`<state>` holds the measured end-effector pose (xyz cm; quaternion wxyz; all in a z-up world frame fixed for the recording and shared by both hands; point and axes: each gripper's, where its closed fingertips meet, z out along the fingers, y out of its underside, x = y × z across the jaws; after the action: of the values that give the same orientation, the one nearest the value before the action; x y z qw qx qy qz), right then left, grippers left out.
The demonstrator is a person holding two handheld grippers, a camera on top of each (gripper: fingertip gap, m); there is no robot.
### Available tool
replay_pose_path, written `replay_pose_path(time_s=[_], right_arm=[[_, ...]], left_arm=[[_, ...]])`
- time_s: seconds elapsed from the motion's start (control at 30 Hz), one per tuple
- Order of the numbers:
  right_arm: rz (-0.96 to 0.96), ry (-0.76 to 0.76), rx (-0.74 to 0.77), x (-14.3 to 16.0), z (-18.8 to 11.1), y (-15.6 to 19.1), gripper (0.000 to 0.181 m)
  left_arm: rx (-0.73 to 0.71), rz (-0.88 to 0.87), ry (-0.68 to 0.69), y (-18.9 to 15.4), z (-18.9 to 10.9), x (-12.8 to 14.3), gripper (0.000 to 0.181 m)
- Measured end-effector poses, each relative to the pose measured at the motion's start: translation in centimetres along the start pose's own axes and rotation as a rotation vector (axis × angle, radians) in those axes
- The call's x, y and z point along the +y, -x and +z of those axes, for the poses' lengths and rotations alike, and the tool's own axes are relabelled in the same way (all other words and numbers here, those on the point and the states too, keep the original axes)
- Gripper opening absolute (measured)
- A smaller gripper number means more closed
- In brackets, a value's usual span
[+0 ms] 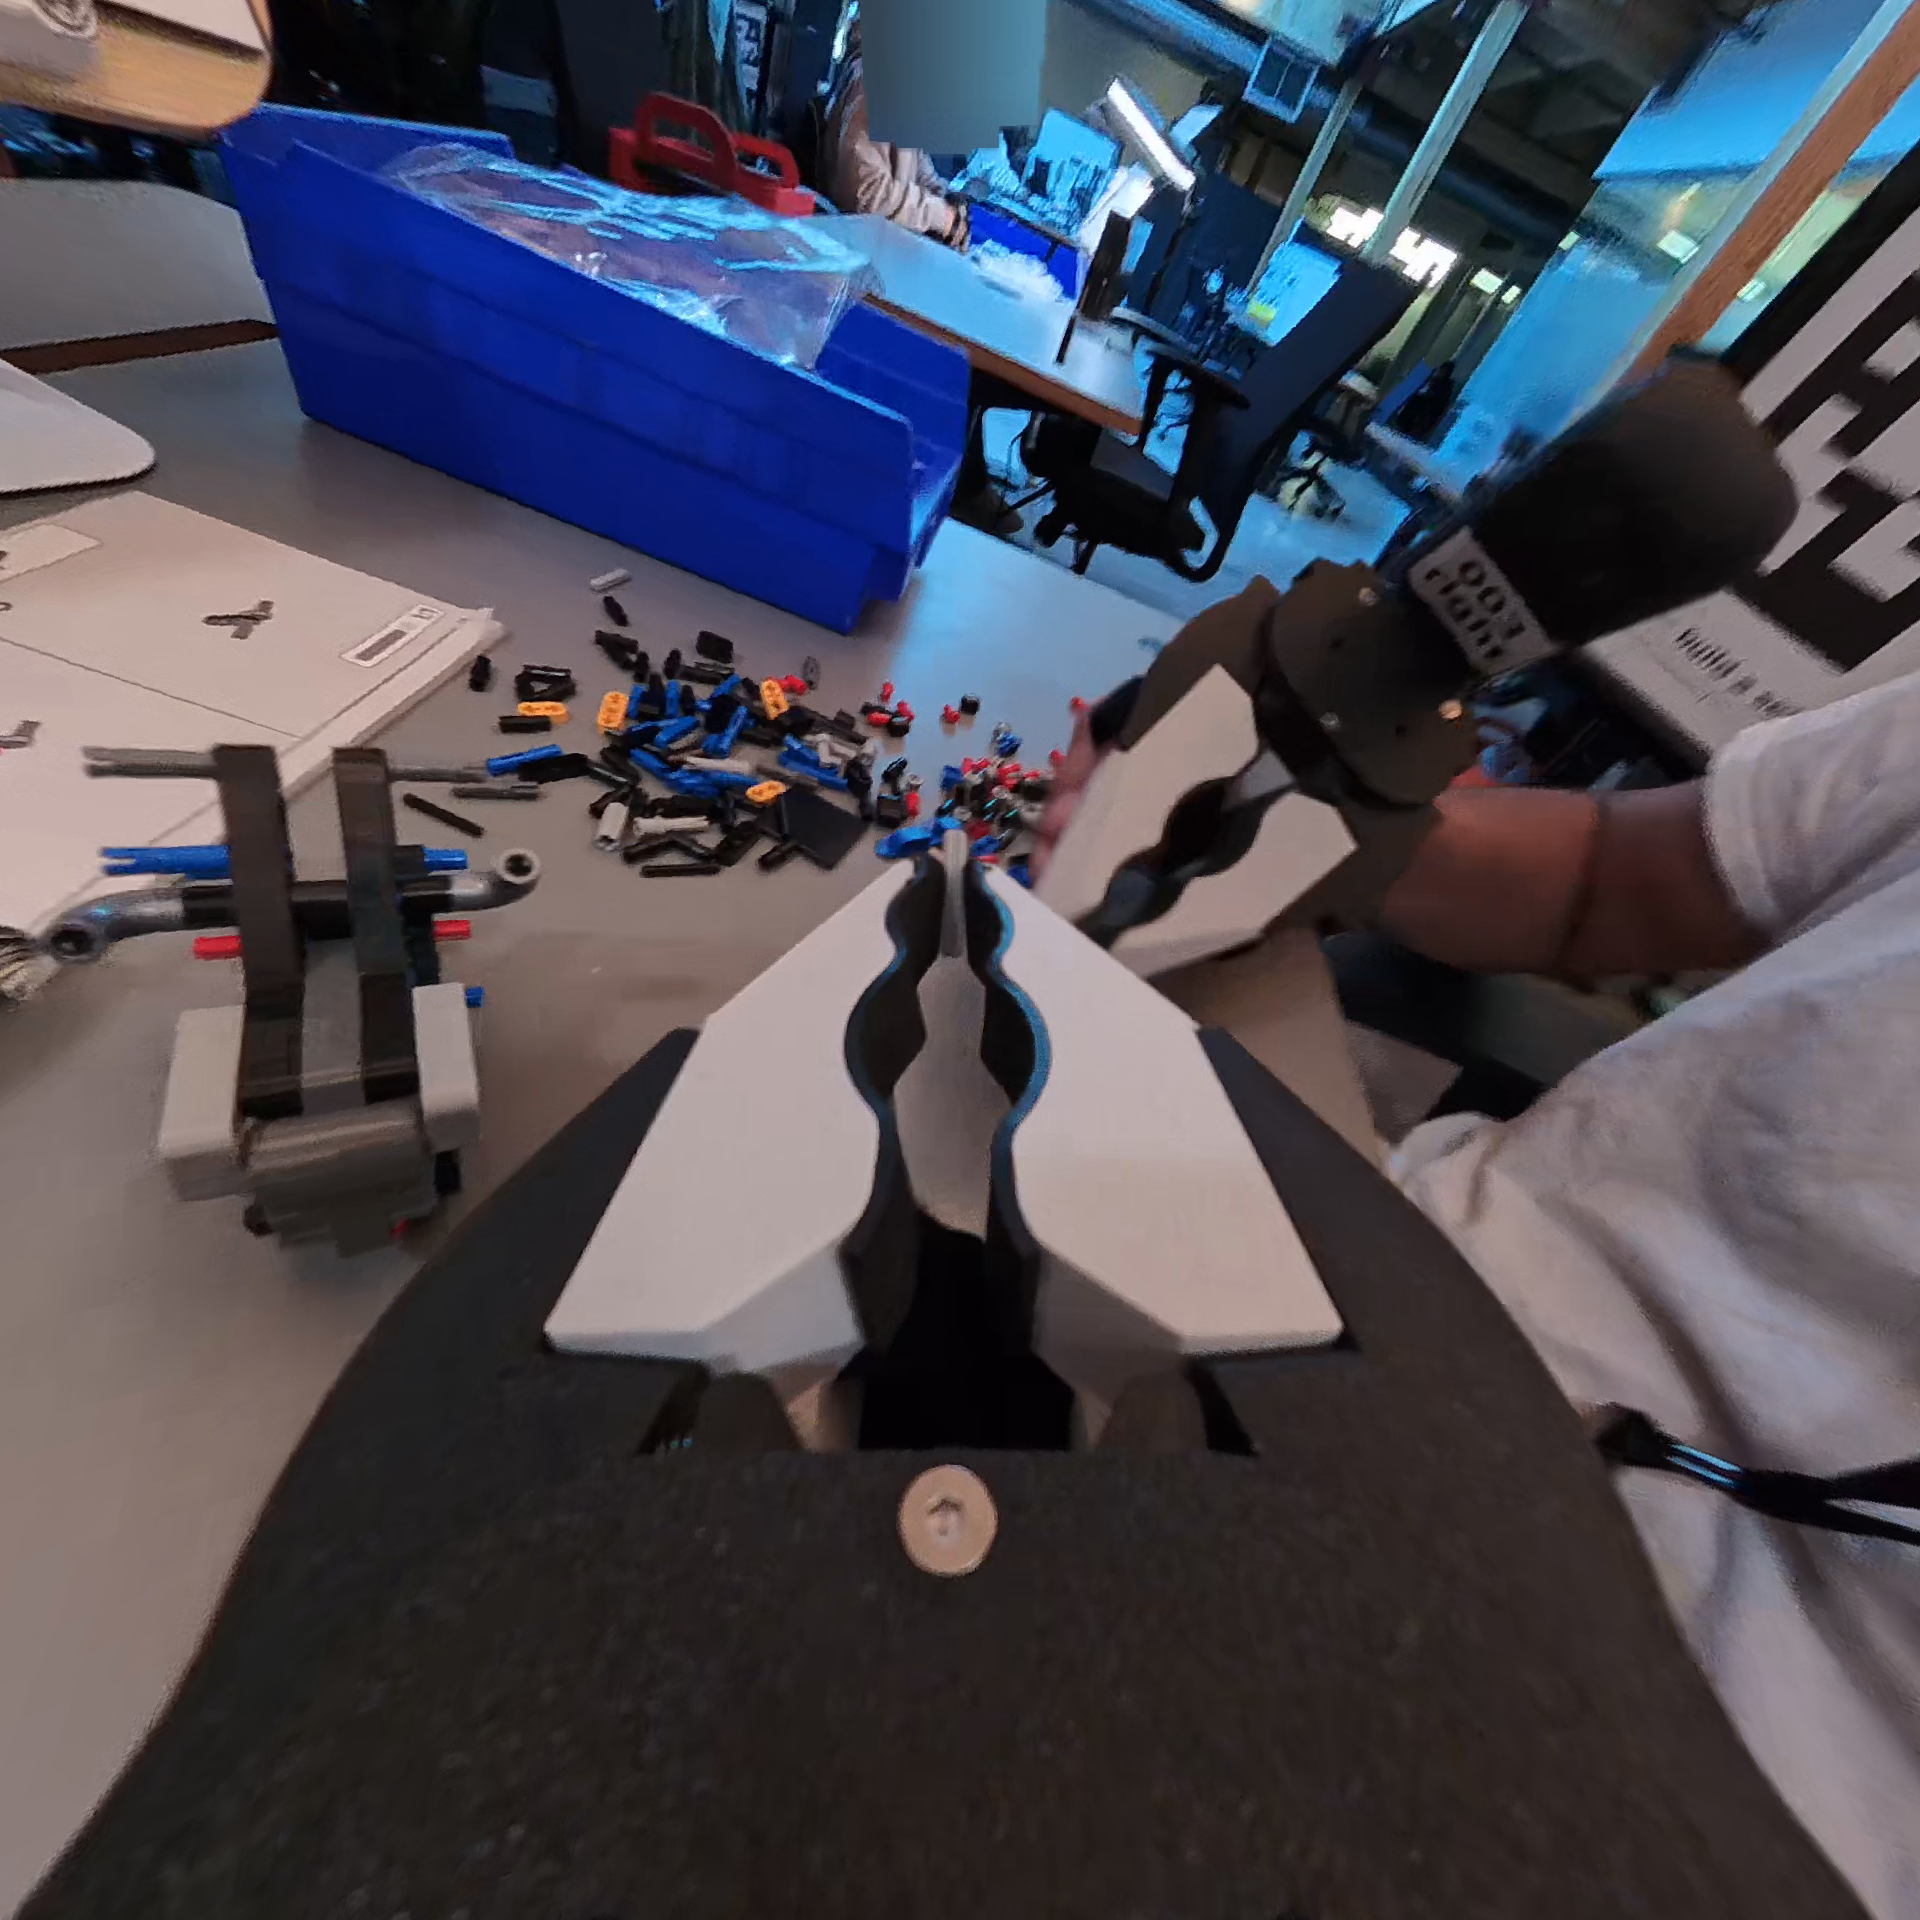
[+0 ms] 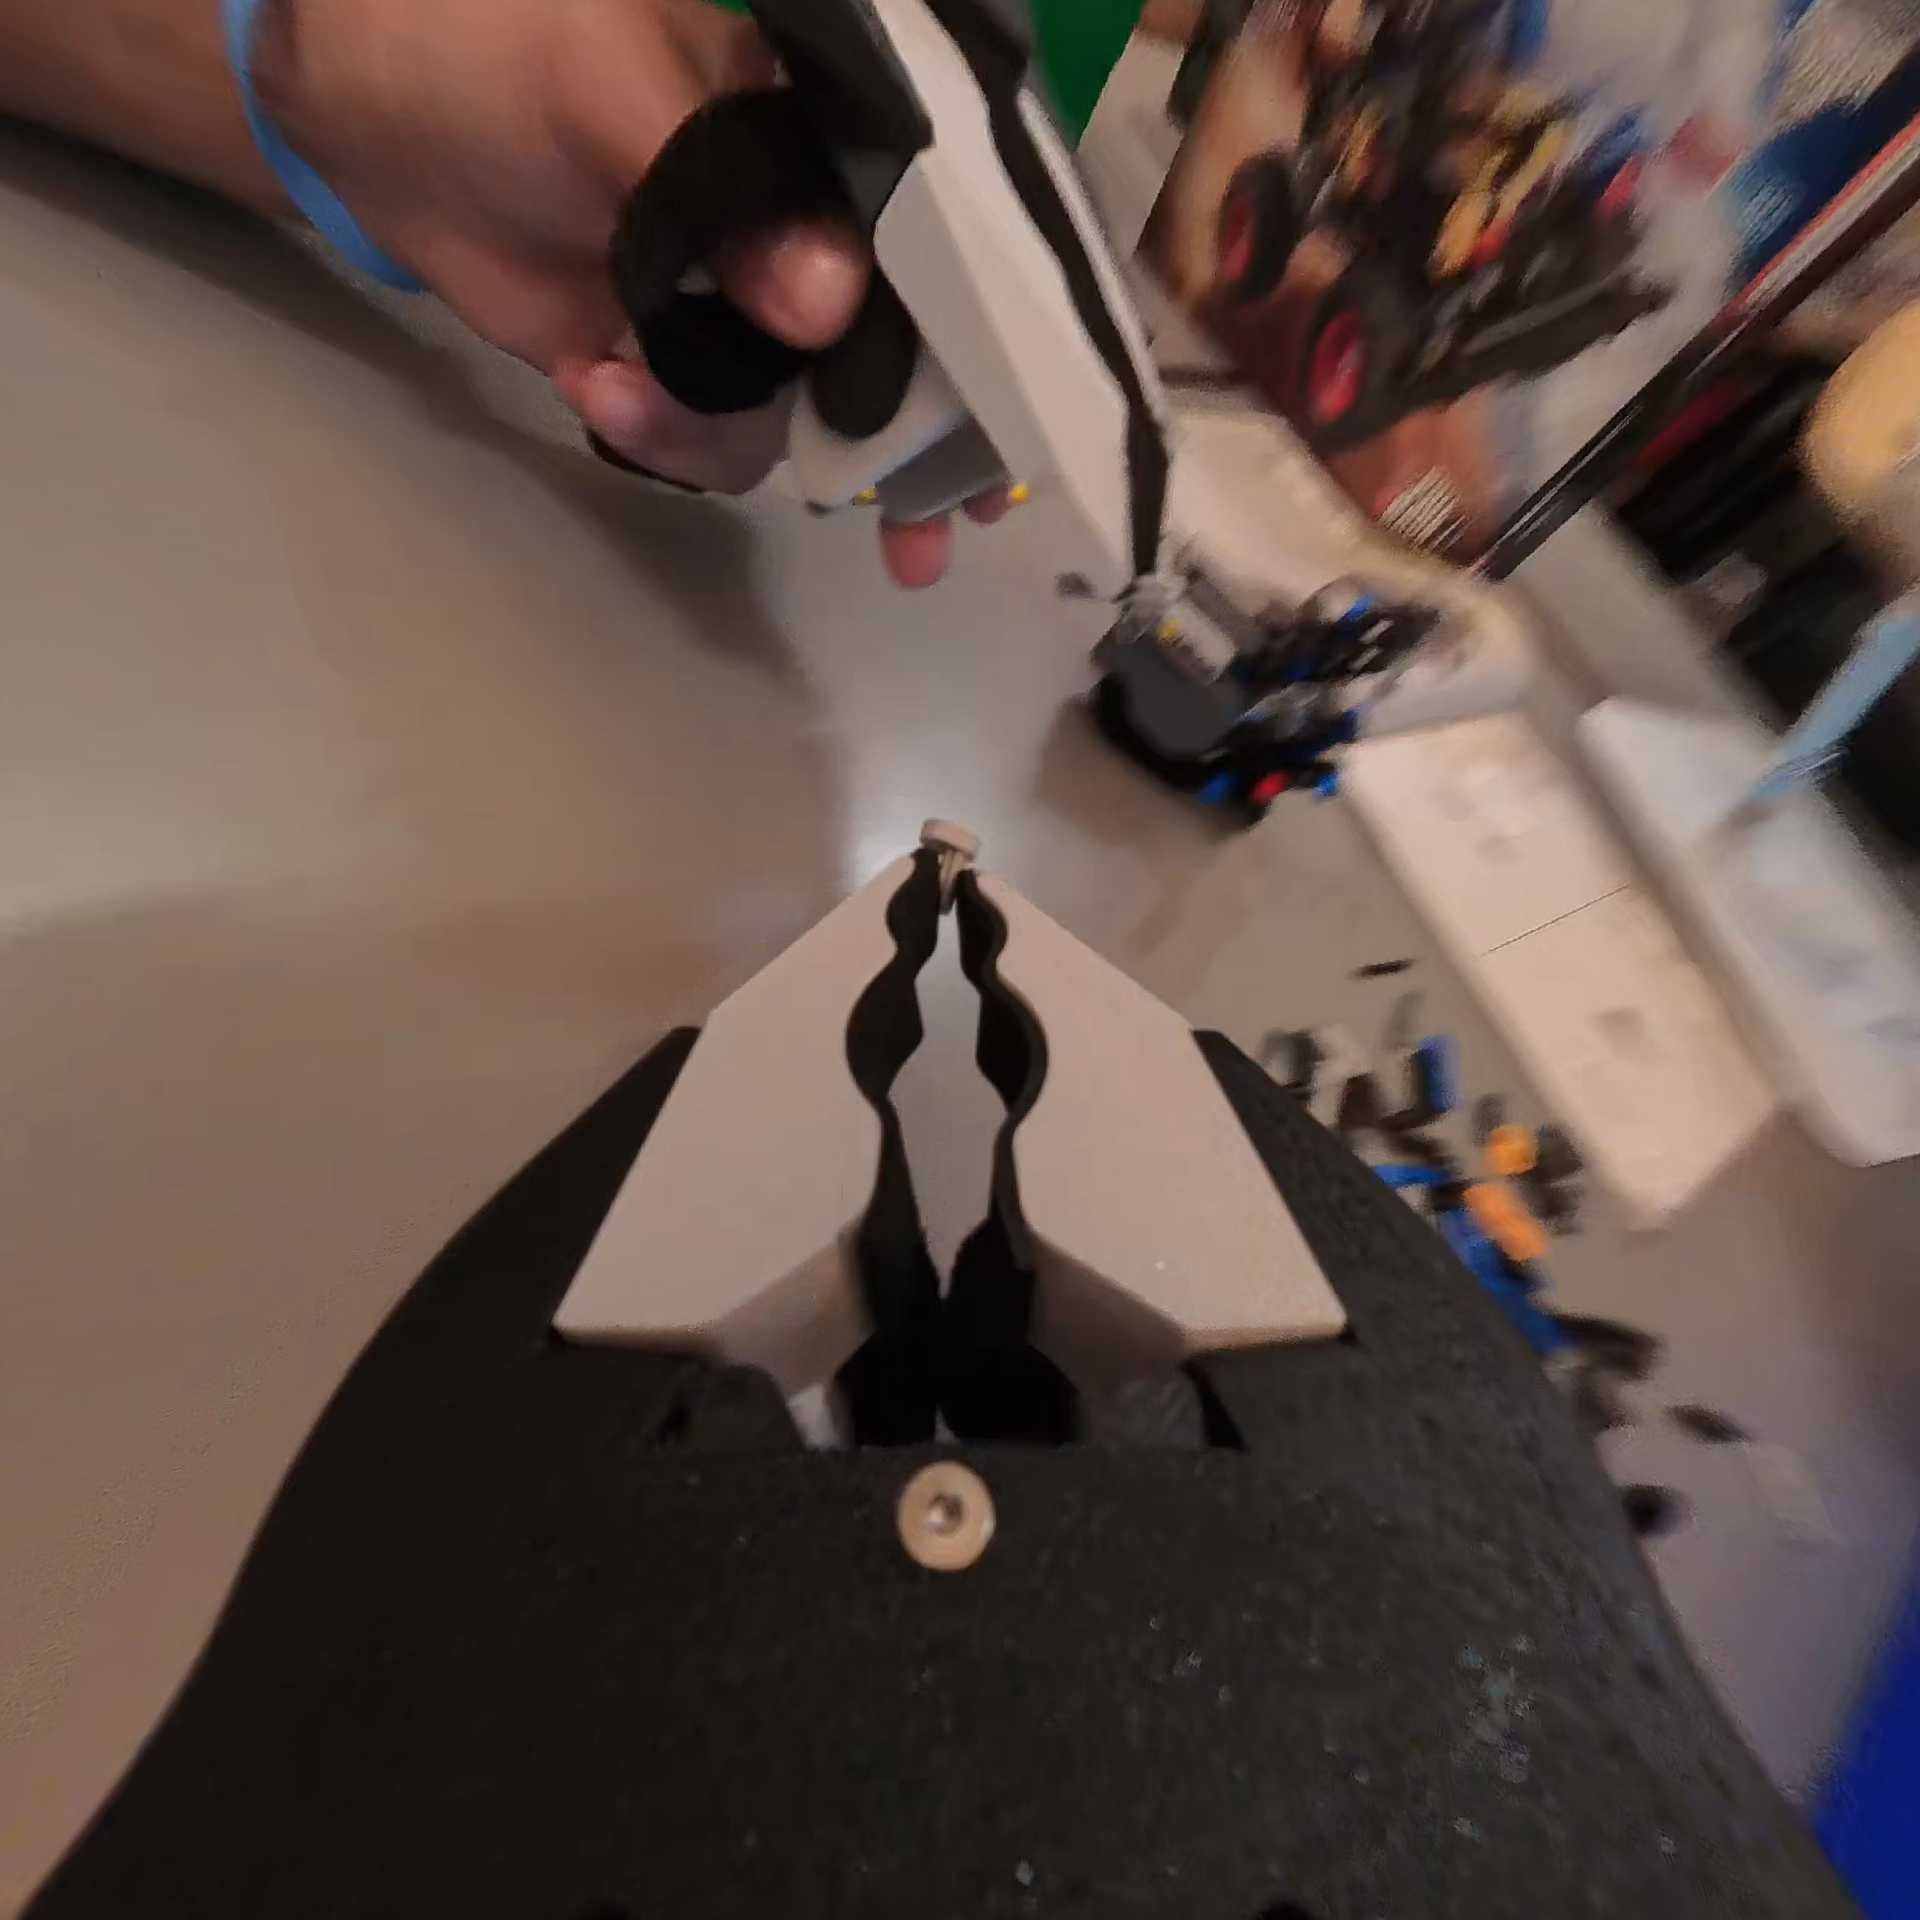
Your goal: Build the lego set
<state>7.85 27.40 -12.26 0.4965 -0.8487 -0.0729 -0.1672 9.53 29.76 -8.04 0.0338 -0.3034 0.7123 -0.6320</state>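
The left gripper has its fingers nearly together, clamped on a thin light-grey pin that stands upright between the tips. The right gripper is likewise closed on a small grey peg with a flat head that protrudes past the fingertips; it hovers over bare table. In the left wrist view the right gripper appears to the right, held in a hand, its tips close to the pile of loose pieces. That pile, in black, blue, red and orange, lies scattered on the grey table. The partly built lego model, black beams on a grey base with blue and red pins, stands to the left of the left gripper, well apart from it. White instruction sheets lie beside the model. Behind the pile sits a blue bin carrying a clear plastic bag. A sticker on the right gripper's handle bears print. In the right wrist view a blurred lego box with printed artwork stands beyond the model. The room is an office with desks and a black chair.
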Motion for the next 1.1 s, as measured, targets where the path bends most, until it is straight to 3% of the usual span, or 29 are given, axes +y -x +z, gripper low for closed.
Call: replay_pose_path(time_s=[0.13, 0.23, 0.4, 0.73, 1.1], right_arm=[[-0.41, -0.115, 0.042, -2.8, -1.0, -2.4, 0.002], [-0.508, -0.198, 0.02, -4.1, -0.9, -4.1, 0.003], [-0.634, -0.252, -0.094, -3.1, 0.7, -4.2, 0.002], [-0.836, -0.174, -0.11, -0.8, 1.3, -2.1, 0.003], [-0.692, -0.213, -0.191, -0.4, 1.0, -1.7, 0.003]], left_arm=[[0.055, -0.069, 0.003, -0.6, -0.1, -0.3, 0.002], [0.058, -0.089, 0.025, -0.4, 0.1, 0.2, 0.002], [0.066, -0.064, 0.056, -0.4, 0.3, 0.8, 0.002], [0.097, -0.165, 0.212, -0.2, 1.7, 4.3, 0.002], [0.089, -0.058, 0.212, -0.3, 1.4, 4.1, 0.002]])
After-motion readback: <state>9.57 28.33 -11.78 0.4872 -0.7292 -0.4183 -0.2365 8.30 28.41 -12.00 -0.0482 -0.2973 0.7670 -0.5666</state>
